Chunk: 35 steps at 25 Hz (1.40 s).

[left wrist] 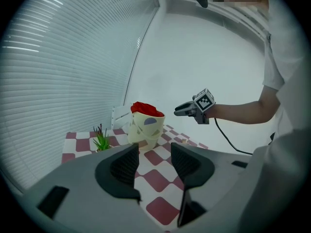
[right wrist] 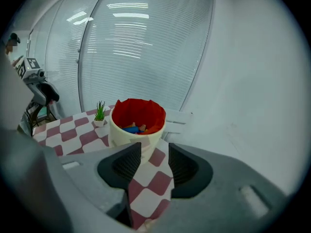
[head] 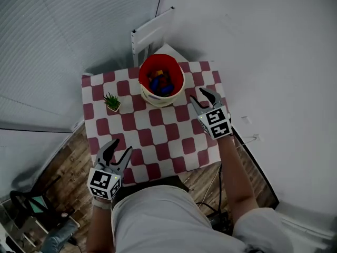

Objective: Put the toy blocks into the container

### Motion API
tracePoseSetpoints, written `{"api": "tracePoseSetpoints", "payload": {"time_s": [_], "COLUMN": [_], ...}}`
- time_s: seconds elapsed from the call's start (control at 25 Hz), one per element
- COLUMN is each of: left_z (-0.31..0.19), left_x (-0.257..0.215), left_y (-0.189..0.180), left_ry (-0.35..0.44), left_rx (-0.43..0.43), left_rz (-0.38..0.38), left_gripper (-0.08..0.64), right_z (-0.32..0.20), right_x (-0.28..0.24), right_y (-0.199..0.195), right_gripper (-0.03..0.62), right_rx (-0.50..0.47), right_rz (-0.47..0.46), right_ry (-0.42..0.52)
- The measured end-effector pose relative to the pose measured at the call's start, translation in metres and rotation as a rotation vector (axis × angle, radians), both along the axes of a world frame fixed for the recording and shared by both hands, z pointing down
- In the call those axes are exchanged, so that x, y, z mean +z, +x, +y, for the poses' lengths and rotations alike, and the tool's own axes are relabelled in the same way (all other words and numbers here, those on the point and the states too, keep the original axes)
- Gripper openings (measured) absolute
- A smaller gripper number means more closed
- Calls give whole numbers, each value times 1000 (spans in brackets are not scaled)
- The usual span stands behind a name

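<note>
Round cream container (head: 161, 96), red-lined, holds plastic toy blocks (head: 159, 83). It stands near the right gripper (head: 198, 95), whose jaws are spread and empty. Left gripper (head: 121, 146) likewise spread, well apart.

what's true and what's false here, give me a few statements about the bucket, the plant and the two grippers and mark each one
1. The cream round container with red lining holds coloured toy blocks. True.
2. The small green potted plant sits inside the container. False: it stands on the red-and-white checked tablecloth, to the container's left.
3. The right gripper grips a block. False: its fingers are apart with nothing between them.
4. The left gripper is open and empty. True.
</note>
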State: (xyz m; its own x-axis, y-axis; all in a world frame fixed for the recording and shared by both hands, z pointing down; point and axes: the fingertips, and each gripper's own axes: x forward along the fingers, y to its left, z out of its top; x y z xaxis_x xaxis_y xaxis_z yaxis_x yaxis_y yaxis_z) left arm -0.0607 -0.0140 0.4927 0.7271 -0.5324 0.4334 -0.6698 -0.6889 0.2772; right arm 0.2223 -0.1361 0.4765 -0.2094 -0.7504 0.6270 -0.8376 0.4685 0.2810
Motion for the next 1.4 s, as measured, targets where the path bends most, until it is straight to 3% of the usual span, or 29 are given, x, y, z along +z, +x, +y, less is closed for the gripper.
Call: {"api": "tracePoseSetpoints", "payload": {"time_s": [0.44,0.8,1.4], "left_z": [5,9,14], "left_x": [12,27,44], "left_y": [41,55,57], "left_ry": [-38,-76,-128], "left_rx": [137,192,208], "left_rz": [-18,-54,-119], "left_gripper": [190,189,189], "right_z": [65,97,107], "right_x": [55,112,184], "right_y": [74,94,110], "right_gripper": [161,163,163], "right_rx": [189,273,283], "right_rz": [-7,-24,-8], "right_ry": [-99,-201,-268]}}
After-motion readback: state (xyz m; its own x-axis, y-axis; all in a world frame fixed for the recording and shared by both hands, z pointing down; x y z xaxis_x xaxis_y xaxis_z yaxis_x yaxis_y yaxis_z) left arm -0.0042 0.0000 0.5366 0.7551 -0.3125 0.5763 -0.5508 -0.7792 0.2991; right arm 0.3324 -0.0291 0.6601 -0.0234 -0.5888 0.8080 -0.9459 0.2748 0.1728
